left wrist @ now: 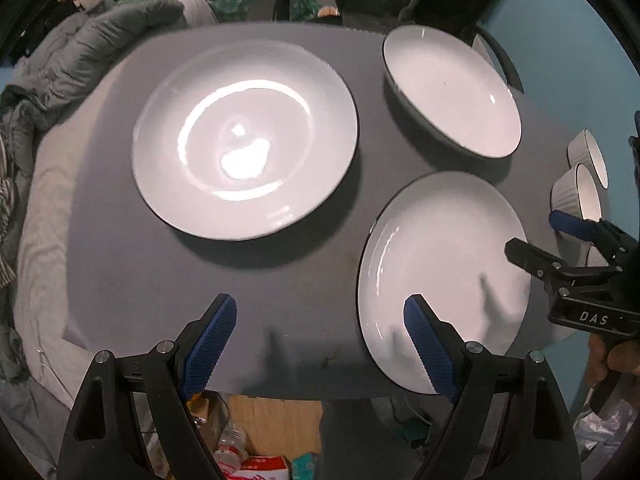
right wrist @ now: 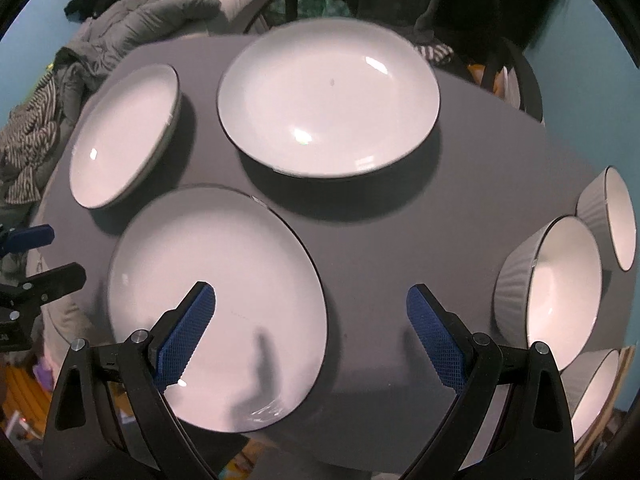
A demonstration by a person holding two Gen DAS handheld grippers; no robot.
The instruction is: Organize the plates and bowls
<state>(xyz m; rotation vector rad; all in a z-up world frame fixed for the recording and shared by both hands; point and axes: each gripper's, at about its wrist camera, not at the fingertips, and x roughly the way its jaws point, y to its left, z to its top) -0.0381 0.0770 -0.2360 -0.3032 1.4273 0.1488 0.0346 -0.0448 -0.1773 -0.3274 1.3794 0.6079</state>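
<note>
A grey table (left wrist: 132,280) carries white dark-rimmed dishes. The left wrist view shows a large deep plate (left wrist: 244,140) in the middle, a deep bowl (left wrist: 452,92) at the back right and a flat plate (left wrist: 444,280) at the front right. My left gripper (left wrist: 320,320) hangs open above the table's front edge, its right finger over that flat plate. My right gripper (left wrist: 536,236) stands open by the flat plate's right rim. In the right wrist view my right gripper (right wrist: 312,312) is open, its left finger above the flat plate (right wrist: 216,304). Ribbed bowls (right wrist: 560,292) stand to the right.
A grey padded jacket (left wrist: 80,52) and striped cloth lie off the table's left side. A dark chair (right wrist: 524,80) stands behind the table at the right. Boxes and clutter sit on the floor below the front edge. A hand (left wrist: 616,360) holds the right gripper.
</note>
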